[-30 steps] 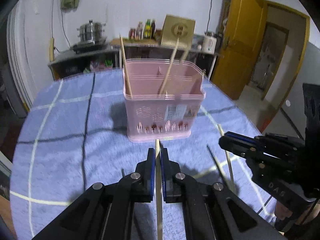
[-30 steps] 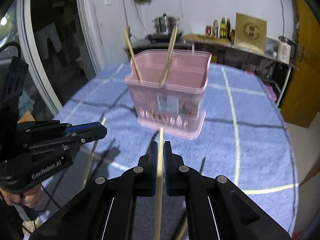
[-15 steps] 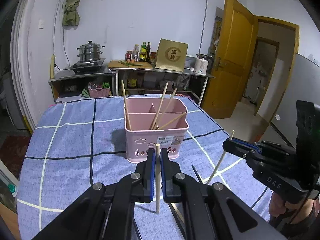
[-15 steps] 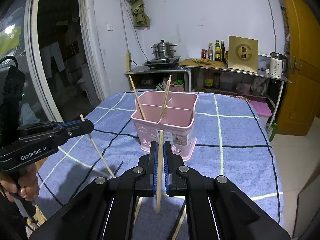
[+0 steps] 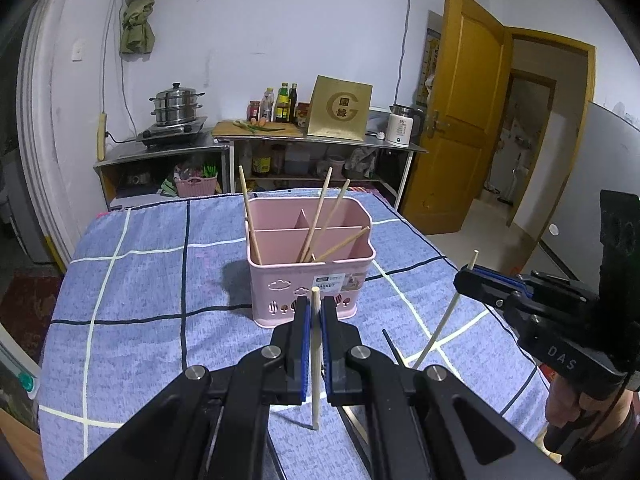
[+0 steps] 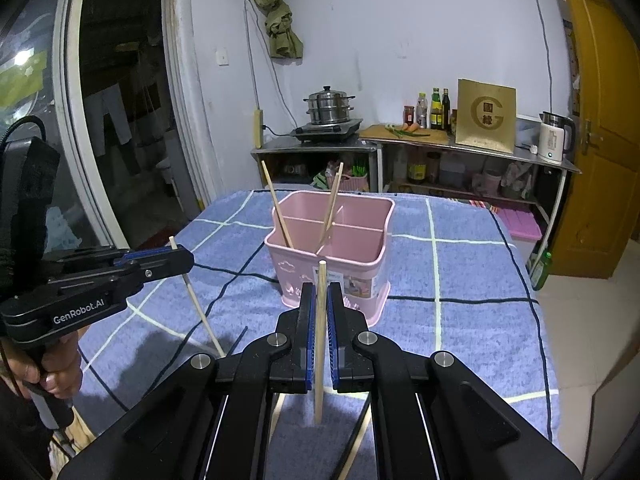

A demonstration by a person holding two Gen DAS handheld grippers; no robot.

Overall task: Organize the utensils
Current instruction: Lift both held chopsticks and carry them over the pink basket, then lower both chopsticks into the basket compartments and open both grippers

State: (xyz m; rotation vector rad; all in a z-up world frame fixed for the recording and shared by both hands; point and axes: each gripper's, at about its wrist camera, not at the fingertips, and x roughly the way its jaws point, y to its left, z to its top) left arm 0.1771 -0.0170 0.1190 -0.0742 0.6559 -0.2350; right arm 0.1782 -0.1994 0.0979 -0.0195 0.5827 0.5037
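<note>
A pale wooden chopstick (image 5: 315, 360) is clamped upright betw. the blue pads of the left gripper (image 5: 315, 312), jaws drawn narrow on it; its lower end is seen hanging clear above the blue checked tablecloth (image 5: 132, 292). A second chopstick (image 6: 320, 340) is pinched the same way in the right gripper (image 6: 319, 300), also near vertical, w/ its tip showing above the pads. Each gripper is seen from the other's camera, off to the side and well apart, stick slanting down from its jaws. The pink divided basket (image 5: 310, 276) is set on the cloth just ahead of both grippers, approx. mid-table; four chopsticks (image 5: 316, 216) are leaned inside it, one at the near left corner, the rest in the near compartment towards the right. Nothing is seen standing betw. the grippers and the basket. A dark thin stick (image 5: 394, 348) and more pale sticks are left lying on the cloth below the right gripper, partly hidden by the gripper frames. Behind the table, a steel counter w/ a stacked steamer pot (image 5: 176, 104), bottles, a gold box (image 5: 340, 108) and a white kettle (image 5: 400, 130) is seen; a yellow door (image 5: 460, 112) is stood open at right. A hand (image 6: 52, 372) is wrapped round the left gripper's handle.
</note>
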